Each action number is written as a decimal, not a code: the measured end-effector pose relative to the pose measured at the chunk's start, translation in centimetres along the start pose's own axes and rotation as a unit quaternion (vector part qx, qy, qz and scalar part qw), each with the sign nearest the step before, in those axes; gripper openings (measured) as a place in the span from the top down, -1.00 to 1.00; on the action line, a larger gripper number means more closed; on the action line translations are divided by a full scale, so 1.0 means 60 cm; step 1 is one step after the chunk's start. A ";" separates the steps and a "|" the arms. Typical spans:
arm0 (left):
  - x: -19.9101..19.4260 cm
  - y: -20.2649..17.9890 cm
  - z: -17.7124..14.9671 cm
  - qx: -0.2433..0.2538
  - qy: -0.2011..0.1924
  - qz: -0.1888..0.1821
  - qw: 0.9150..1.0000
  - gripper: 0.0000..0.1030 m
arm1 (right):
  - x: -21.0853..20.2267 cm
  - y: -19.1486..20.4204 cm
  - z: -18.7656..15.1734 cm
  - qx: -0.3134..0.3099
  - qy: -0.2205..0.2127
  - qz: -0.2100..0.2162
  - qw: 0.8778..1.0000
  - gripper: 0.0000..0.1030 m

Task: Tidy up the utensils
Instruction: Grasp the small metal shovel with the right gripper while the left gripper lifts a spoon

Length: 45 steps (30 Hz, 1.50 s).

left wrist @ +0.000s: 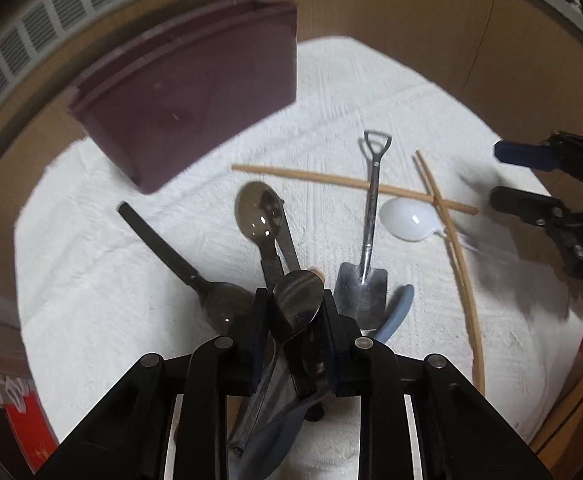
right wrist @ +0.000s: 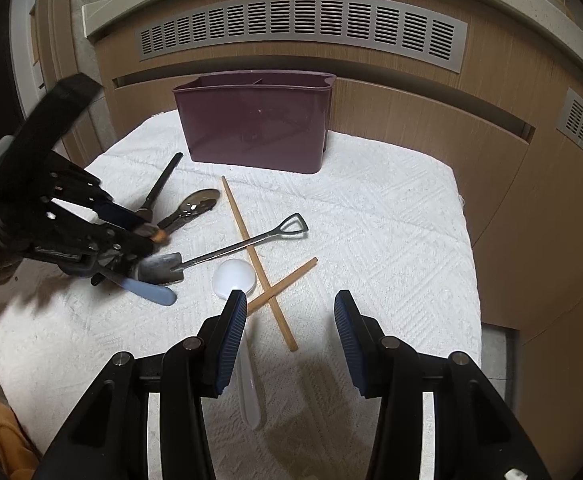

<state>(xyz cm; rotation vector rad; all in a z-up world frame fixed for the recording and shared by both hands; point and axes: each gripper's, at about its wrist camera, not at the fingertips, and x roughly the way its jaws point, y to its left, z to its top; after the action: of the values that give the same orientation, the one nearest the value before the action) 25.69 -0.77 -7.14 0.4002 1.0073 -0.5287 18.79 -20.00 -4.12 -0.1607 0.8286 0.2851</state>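
My left gripper [left wrist: 291,300] is shut on a metal spoon [left wrist: 297,304], bowl up between the pads, above the white towel [left wrist: 131,280]. Below it lie a black-handled spoon [left wrist: 179,264], another metal spoon [left wrist: 259,212], a shovel-shaped spoon [left wrist: 365,264], a blue-handled utensil [left wrist: 399,312], a white plastic spoon [left wrist: 407,220] and crossed wooden chopsticks [left wrist: 443,208]. The maroon utensil holder [right wrist: 251,124] stands at the towel's far edge. My right gripper [right wrist: 291,308] is open and empty above the white spoon [right wrist: 233,276] and the chopsticks [right wrist: 267,292]. The left gripper also shows in the right wrist view [right wrist: 147,236].
A wooden cabinet front with a grey vent grille [right wrist: 299,28] rises behind the holder. The towel's right edge [right wrist: 463,220] drops off beside the cabinet. A red object [left wrist: 27,424] sits off the towel's left corner.
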 end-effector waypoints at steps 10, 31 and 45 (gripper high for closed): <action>-0.116 0.030 -0.042 -0.116 -0.149 0.065 0.980 0.54 | 0.025 0.015 0.014 0.003 0.015 0.010 1.000 0.15; -0.222 0.115 -0.122 -0.240 -0.303 0.114 0.915 0.59 | 0.186 0.021 0.107 0.207 0.092 -0.080 0.971 0.14; -0.199 0.147 -0.141 -0.256 -0.253 0.115 0.926 0.65 | 0.152 0.045 0.134 0.077 0.022 -0.067 0.995 0.59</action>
<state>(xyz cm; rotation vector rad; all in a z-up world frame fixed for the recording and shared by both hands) 19.96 13.72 -0.08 -0.0919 0.5518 -0.1246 29.43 -13.69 -5.61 -0.0776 0.8765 0.0919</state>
